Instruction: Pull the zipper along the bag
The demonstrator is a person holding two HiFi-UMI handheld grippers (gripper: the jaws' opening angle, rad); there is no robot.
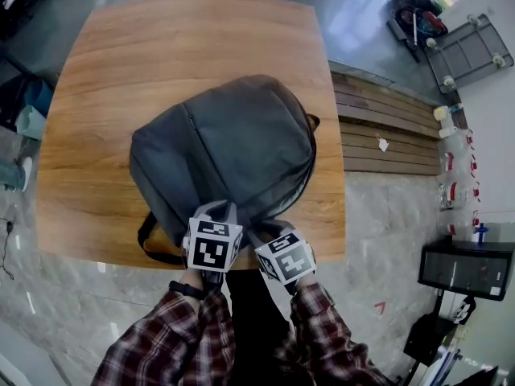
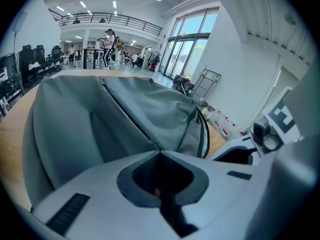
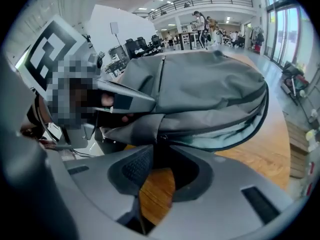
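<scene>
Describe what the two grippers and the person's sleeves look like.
Both the left gripper and the right gripper are light grey moulded plastic, their broad jaws tapering to a tip, with dark textured pads inside. Each carries a white cube printed with black square markers. The sleeves are red, dark and white plaid, and a dark band sits on the left wrist.

Grey backpack — flat on table, zipper along side
</scene>
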